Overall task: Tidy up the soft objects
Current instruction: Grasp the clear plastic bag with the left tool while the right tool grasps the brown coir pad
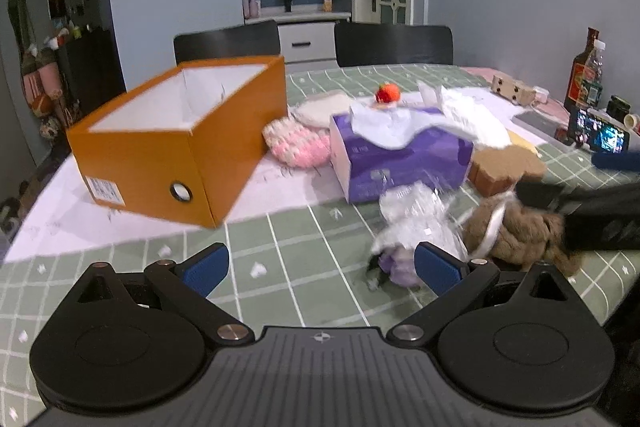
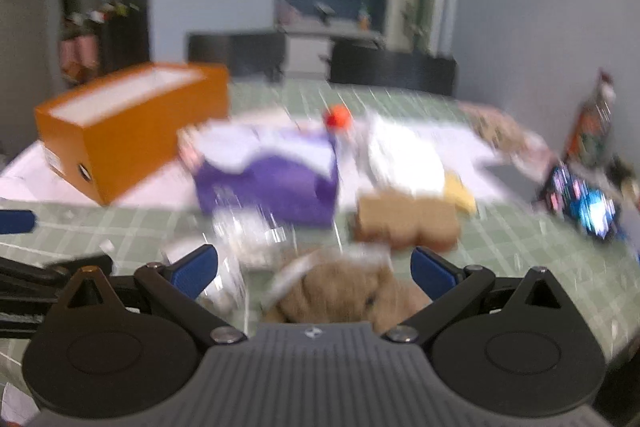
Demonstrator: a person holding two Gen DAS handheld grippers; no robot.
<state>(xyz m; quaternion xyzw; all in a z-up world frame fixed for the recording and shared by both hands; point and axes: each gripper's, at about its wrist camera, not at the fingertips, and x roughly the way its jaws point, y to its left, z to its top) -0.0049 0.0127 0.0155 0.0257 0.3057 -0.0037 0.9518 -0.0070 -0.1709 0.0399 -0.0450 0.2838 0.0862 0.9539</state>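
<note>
One orange box [image 1: 176, 135] stands open-topped on the desk [image 1: 304, 267], which wears a green checked cloth, and everything else is placed from that box. Just right of the box, touching its far corner, lies one pink knitted piece [image 1: 298, 145], with one cream knitted piece [image 1: 324, 107] behind it. Right again sits one purple tissue pack [image 1: 400, 157], white tissue spilling from its top, and one red strawberry toy [image 1: 387, 93] perches at its back edge. Nearer the camera than the pack lies one crinkled clear bag [image 1: 412, 223] holding something purple. Further right of the box are one tan sponge-like block [image 1: 506, 167] and one brown plush toy [image 1: 520, 235]. Two dark chairs [image 1: 394, 45] stand behind the desk.

The left gripper [image 1: 322, 265] has its two blue fingers spread apart over the cloth, holding nothing, the bag just beside its right finger. The right gripper [image 2: 314, 271] is spread wide as well; in its blurred view the plush toy [image 2: 344, 291] sits between the fingers, and contact cannot be told.
</note>
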